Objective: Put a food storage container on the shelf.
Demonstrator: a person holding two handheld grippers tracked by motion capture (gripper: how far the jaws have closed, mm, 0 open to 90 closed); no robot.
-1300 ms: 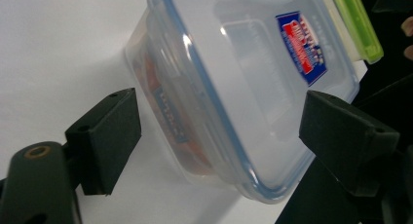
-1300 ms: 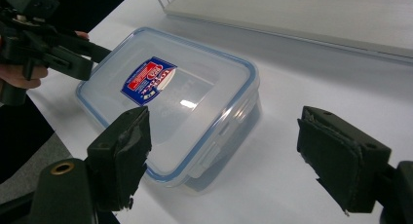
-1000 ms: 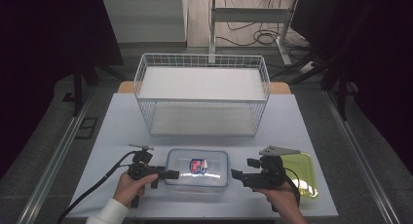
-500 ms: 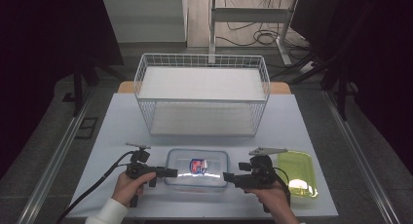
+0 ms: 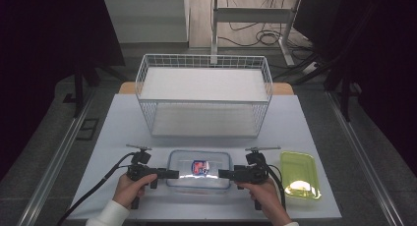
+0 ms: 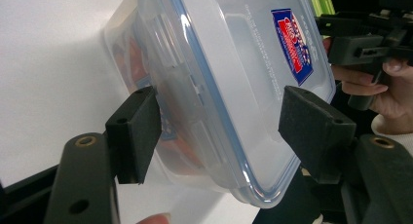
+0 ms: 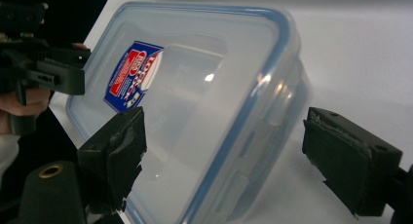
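The clear plastic container (image 5: 198, 169) sat flat on the white counter (image 5: 123, 118), near its front edge, lid on, with the red and blue label (image 5: 199, 166) facing up. It lay square to the person, short ends out to either side, which looked deliberate: each end was offered to one hand.

The left tongs (image 5: 171, 174) came in level from the left, tips right at that short end. From the left gripper view, the pads (image 6: 134, 131) straddled the end of the container (image 6: 229, 87), one pad below the rim and one (image 6: 311, 129) over the lid. The jaws had just been closing, with the latch end between them, but a gap showed on the upper side, so I judged no firm grip yet.

The right tongs (image 5: 225, 174) mirrored that from the other side. In the right gripper view the container (image 7: 195, 112) filled the space between two well-spread pads (image 7: 119, 151), and the far pad (image 7: 348, 158) stood clear of the wall. Open, holding nothing.

So the box lay exactly between the two tools, both pointing inward at it, likely set up for a two-handed lift or for working the side latches.

A yellow-green tray (image 5: 299, 174) rested just beside the right hand (image 5: 260, 191). The wire basket (image 5: 204, 96) stood farther back, well apart.
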